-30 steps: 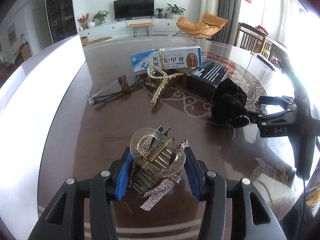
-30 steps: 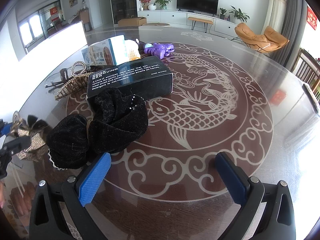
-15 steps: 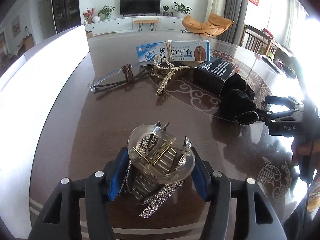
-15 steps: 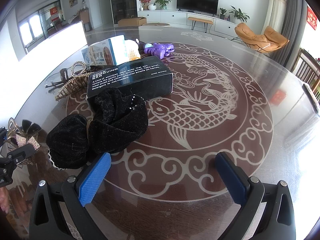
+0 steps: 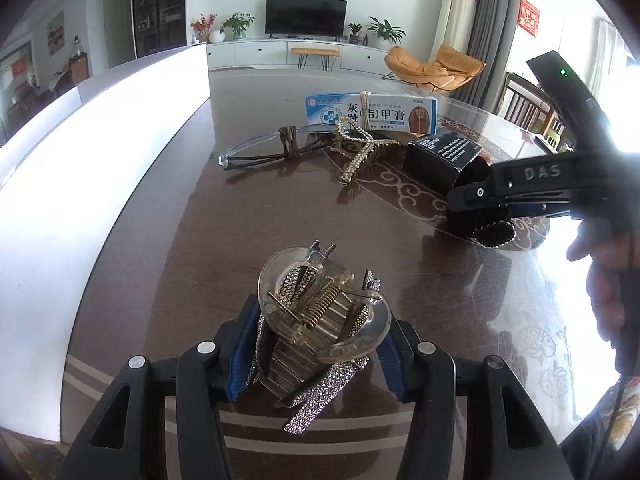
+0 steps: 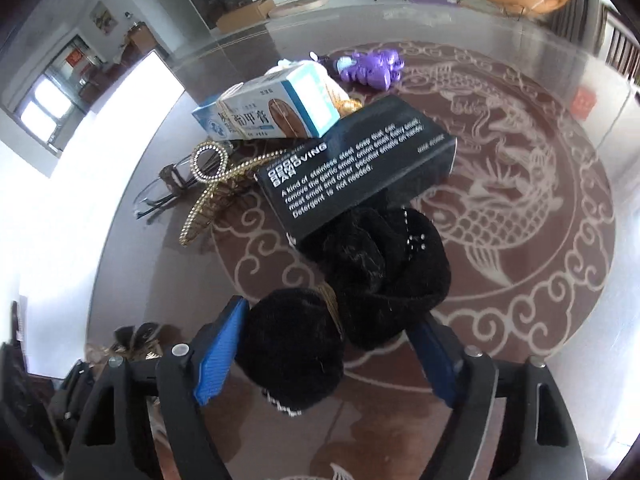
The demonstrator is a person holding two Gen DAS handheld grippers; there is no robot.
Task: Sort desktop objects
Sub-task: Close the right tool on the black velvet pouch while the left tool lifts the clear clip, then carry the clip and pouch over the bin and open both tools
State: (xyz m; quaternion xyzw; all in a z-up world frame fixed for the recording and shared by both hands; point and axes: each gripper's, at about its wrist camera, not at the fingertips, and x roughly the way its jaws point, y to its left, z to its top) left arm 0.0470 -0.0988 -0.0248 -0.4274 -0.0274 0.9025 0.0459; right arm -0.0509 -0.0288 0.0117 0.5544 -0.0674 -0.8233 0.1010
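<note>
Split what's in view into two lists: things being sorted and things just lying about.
Being sorted: clear rhinestone hair claw in left gripper; black scrunchie between right gripper fingers; gold hair clip; glasses; ointment box; black box; purple toy.

Lying about: orange chair; television.

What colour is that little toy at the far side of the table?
Purple. The toy shows best in the right wrist view, lying beyond the medicine box.
</note>
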